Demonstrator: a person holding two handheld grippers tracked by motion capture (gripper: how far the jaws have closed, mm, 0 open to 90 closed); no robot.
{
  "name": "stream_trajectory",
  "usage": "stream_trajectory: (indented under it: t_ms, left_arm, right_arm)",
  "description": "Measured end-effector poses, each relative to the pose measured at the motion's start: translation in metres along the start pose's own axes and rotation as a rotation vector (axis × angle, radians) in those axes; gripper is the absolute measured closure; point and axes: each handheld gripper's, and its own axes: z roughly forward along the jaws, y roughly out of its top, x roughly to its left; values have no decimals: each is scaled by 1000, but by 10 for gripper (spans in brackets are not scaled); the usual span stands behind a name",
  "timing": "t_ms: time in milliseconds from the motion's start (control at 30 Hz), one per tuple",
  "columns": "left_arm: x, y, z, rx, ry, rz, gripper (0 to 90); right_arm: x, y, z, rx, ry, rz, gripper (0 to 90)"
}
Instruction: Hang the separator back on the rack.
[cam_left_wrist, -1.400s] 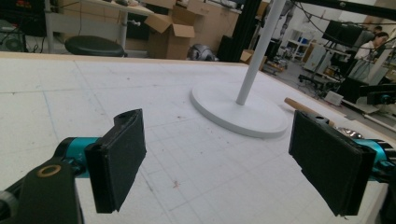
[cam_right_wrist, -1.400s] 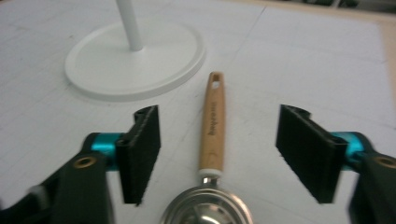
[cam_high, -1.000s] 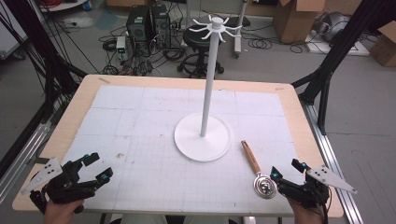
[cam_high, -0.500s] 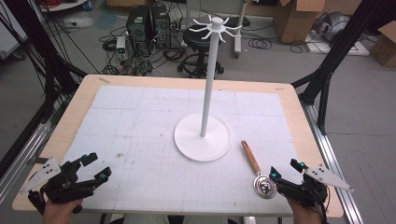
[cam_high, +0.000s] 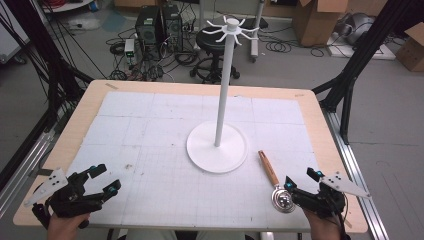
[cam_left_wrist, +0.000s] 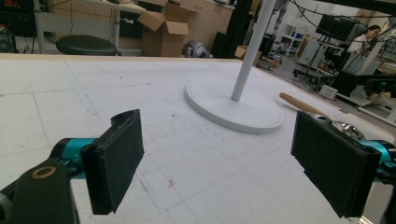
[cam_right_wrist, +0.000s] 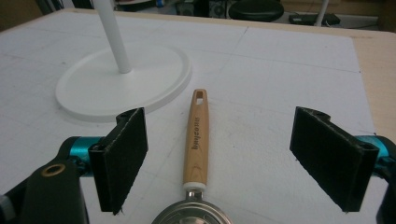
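Observation:
A white stand (cam_high: 216, 146) with a round base, a tall pole and hooked arms at the top rises from the middle of the table. To its right lies a ladle with a wooden handle (cam_high: 269, 168) and a metal bowl (cam_high: 282, 200). My right gripper (cam_high: 301, 181) hovers open at the bowl end. In the right gripper view the handle (cam_right_wrist: 199, 140) runs between the spread jaws of that gripper (cam_right_wrist: 219, 161), touching neither. My left gripper (cam_high: 106, 178) is open and holds nothing near the front left corner; in its own view, the gripper (cam_left_wrist: 224, 161) faces the stand's base (cam_left_wrist: 233, 106).
A white gridded mat (cam_high: 150, 135) covers the wooden table (cam_high: 85, 107). Beyond the far edge are a black stool (cam_high: 215, 40), computer cases, cables and cardboard boxes on the floor. Black frame legs stand at both sides of the table.

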Motion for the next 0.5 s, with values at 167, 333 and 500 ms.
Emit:
stream_trajectory:
  t_ms: [167, 333, 500]
  left_arm:
    - [-2, 0, 0, 5, 2, 5, 175]
    - [-1, -1, 2, 19, -2, 7, 178]
    - [-1, -1, 1, 15, -4, 5, 180]
  right_arm:
    - [-2, 3, 18, 73, 3, 12, 174]
    - [2, 8, 43, 132, 5, -37, 176]
    - [10, 15, 75, 212, 10, -59, 178]
